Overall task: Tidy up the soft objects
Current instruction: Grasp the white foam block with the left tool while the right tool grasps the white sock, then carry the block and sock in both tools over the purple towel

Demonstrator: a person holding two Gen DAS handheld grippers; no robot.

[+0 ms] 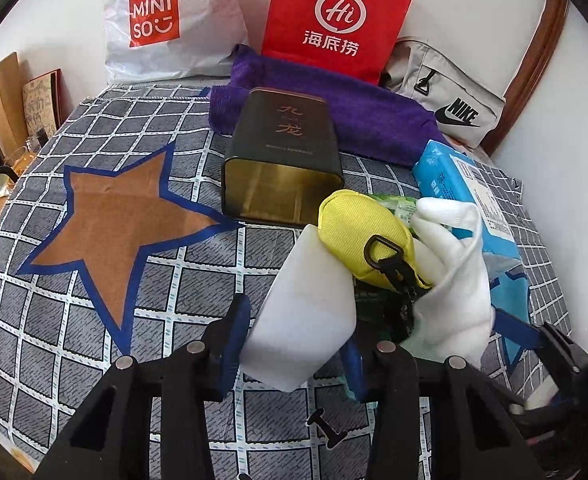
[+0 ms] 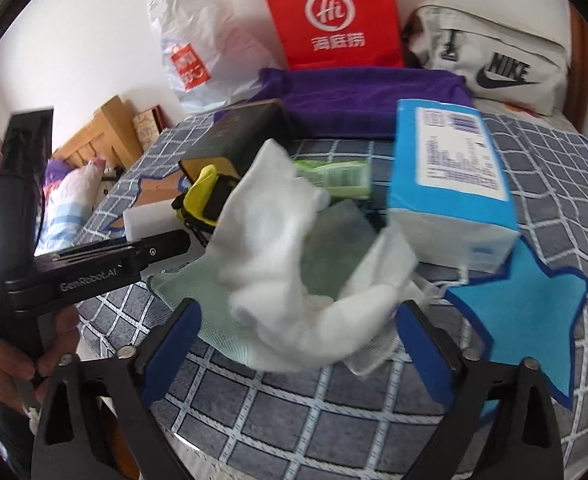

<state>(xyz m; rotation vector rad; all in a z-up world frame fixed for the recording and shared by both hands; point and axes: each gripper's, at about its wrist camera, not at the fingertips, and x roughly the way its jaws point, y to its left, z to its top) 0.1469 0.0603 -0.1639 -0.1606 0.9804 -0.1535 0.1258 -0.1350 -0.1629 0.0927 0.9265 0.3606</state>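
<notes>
My left gripper is shut on a white sponge block, its blue pads pressing both sides. Just beyond lie a yellow pouch with a black clip and a crumpled white cloth. In the right wrist view my right gripper stands open, its fingers wide on either side of the white cloth without pressing it. A pale green mesh cloth lies under that cloth. The left gripper's body, held by a hand, reaches in from the left toward the sponge block.
A dark tin lies on its side on the checked bedspread. A blue tissue pack and a green packet lie right of it. Behind are a purple towel, red bag, white plastic bag and grey pouch.
</notes>
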